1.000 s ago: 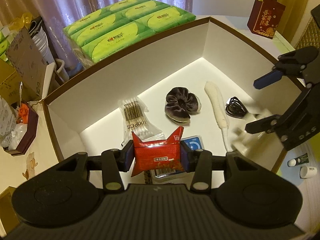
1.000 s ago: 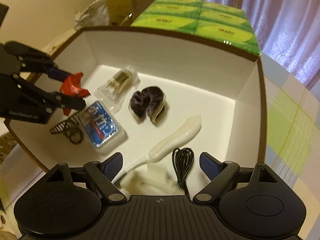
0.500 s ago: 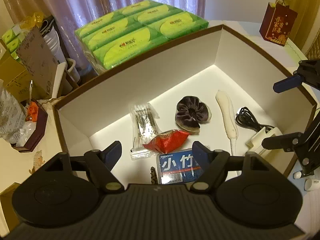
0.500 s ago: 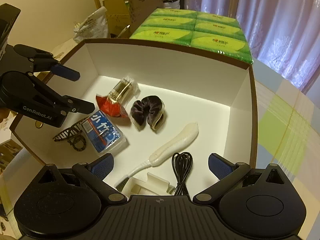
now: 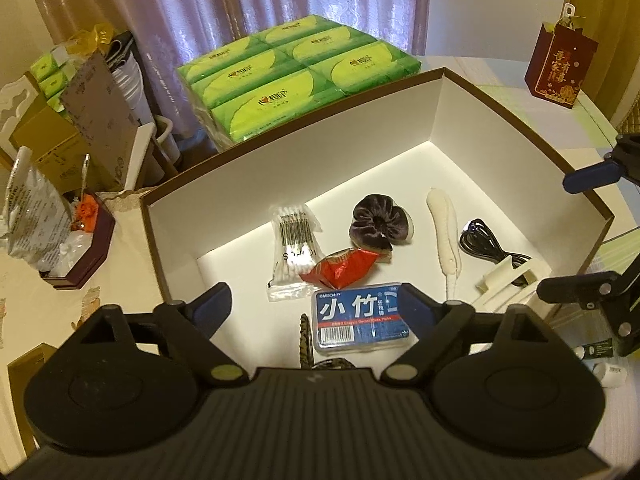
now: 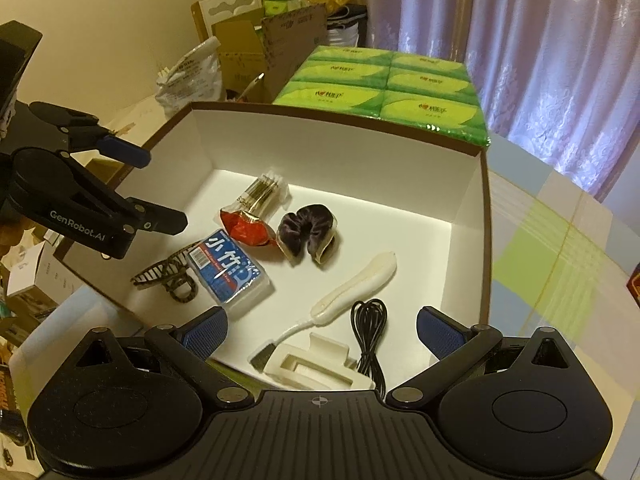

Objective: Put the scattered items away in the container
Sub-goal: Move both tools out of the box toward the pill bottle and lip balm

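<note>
The left gripper (image 5: 316, 304) is up above the near edge of the big white box (image 5: 304, 160). It points down into the box. Its two blue fingers are spread wide and hold nothing. The right gripper (image 6: 322, 330) is up over the other side of the box, pointing in too. Its fingers are also spread wide with nothing between them.

Inside the box, the red snack packet (image 5: 340, 268) lies on the floor of the box. It rests on the bottom end of the bag of cotton swabs (image 5: 294, 248) and touches the dark scrunchie (image 5: 380, 226). Just in front of it is the blue floss pick box (image 5: 360, 316). A brown hair clip (image 6: 168, 276) lies beside that. A white brush (image 6: 356, 284), a black cable (image 6: 370, 320) and a cream clip (image 6: 316, 368) lie on the right side.

A small white tube (image 5: 610, 374) sits on the surface outside the box. Green tissue packs (image 5: 296, 76) sit behind the box.
</note>
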Tool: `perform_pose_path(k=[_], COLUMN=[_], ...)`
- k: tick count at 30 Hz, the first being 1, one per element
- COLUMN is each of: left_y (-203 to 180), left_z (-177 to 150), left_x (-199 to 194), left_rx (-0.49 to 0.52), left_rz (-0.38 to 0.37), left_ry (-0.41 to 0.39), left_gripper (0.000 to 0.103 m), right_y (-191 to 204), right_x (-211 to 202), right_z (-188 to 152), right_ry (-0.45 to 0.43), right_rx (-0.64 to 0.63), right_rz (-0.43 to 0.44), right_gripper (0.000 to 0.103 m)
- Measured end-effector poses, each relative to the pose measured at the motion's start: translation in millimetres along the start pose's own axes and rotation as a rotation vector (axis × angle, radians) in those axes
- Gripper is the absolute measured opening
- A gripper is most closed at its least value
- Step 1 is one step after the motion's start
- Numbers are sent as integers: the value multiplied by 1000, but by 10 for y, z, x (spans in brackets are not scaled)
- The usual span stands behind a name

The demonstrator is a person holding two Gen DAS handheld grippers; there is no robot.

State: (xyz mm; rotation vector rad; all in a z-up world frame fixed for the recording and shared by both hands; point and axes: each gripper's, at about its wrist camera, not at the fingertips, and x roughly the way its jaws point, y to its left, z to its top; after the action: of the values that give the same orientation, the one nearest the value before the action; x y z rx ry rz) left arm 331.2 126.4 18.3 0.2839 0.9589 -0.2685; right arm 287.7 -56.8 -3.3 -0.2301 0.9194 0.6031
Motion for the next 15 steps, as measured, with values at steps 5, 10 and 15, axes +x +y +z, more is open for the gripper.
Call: perform_pose_path(k=[5,10,15], left_y=[-65,-171,-316], left_z=[-45,-116,-222], left_x=[-156,-331,-529], left_rx=[-7,-5,-7], left_rz=[15,20,19], left_ry=[-16,-37,-54], left_gripper=[92,93,93], right_y=[46,89,116], right_x=[-171,-369,-596], right_z=[-70,-163,-309], right_ry=[-24,-57,-82], right_rx=[-1,3,8], right_rz=[-13,-9,-15], right_gripper=[103,103,103])
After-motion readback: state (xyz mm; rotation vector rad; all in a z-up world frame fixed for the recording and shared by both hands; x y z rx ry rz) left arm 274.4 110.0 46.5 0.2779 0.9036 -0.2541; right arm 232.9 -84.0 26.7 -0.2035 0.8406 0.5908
